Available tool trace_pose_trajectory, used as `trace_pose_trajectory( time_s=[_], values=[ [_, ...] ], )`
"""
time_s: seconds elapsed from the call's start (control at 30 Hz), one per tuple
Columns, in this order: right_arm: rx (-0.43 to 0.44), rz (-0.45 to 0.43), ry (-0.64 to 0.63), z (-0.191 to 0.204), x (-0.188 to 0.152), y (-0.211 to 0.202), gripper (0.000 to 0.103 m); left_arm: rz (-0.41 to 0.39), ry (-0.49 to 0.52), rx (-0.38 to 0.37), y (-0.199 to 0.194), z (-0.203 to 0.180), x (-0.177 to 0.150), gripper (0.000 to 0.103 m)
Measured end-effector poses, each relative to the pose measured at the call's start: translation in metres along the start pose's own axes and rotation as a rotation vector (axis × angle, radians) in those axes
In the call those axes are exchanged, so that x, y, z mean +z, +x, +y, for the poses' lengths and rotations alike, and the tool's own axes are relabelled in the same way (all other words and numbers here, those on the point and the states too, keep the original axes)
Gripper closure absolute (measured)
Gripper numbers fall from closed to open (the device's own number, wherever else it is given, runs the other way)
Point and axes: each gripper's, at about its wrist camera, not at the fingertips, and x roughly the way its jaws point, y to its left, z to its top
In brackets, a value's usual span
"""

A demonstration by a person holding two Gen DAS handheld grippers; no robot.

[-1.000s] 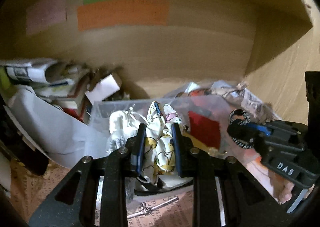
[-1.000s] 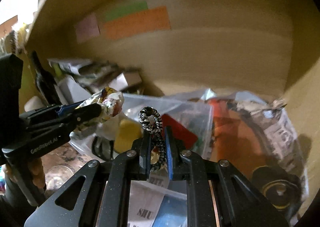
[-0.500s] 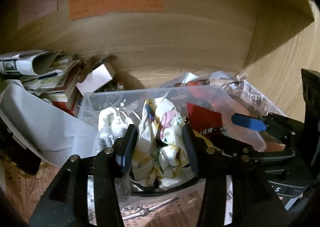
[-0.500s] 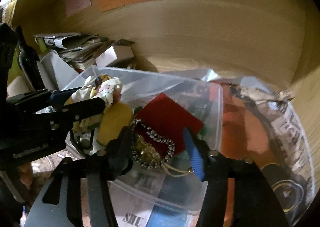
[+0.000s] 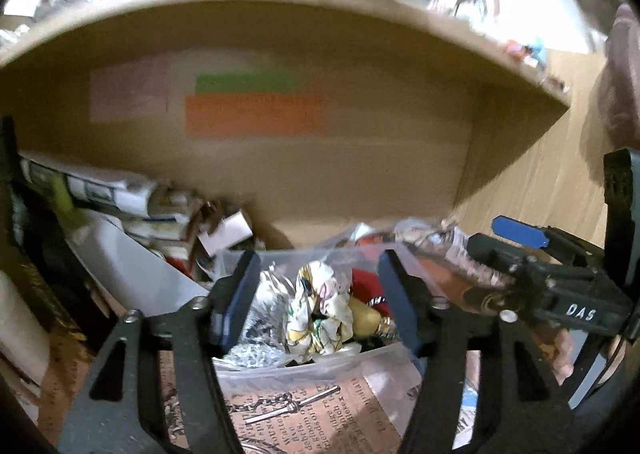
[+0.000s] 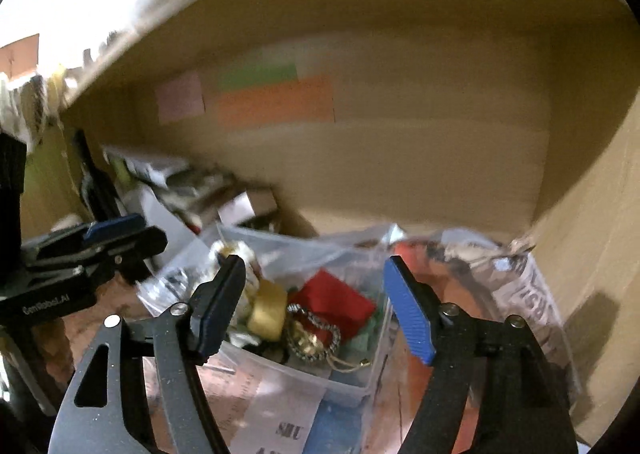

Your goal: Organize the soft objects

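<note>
1. The left gripper (image 5: 316,298) is hanging above the near edge of the clear bin (image 5: 320,368), its jaws opening with nothing pinched between them.
2. The floral cloth (image 5: 318,314) is lying crumpled inside the bin, just past the left gripper's pads and apart from them; a yellow soft piece (image 5: 366,318) is sitting just to its right.
3. Judging from this, the step in hand is the release: both soft things are lying in the bin and both grippers are letting go.
4. The red cloth (image 6: 334,304) is lying further right in the bin, with the braided band (image 6: 314,334) resting on top of the pile beside it.
5. The right gripper (image 6: 314,304) is hovering over that same bin, its jaws also opening and holding nothing; the band is lying below and between the pads, not touched by them.
6. To the right of the bin, a crinkled newspaper-print bag (image 6: 524,294) is leaning against the shelf wall (image 6: 592,214).
7. The next move, as I judge it, is calling for both grippers to be pulling clear of the bin without snagging the cloth or the band, then looking for any soft thing left outside it.
8. No loose soft thing is showing plainly on the counter (image 5: 320,414) in front; only a metal chain piece (image 5: 288,406) is lying there, so the next target cannot be told from here.
</note>
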Motion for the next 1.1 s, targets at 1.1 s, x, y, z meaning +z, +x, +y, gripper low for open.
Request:
trace_pose_trajectory(
  time_s=[1.1],
  values=[
    [-0.032,-0.193,-0.022,0.036,0.003,-0.081,0.000,-0.201,0.049,0.070,-0.092,-0.020,-0.007,0.000]
  ],
)
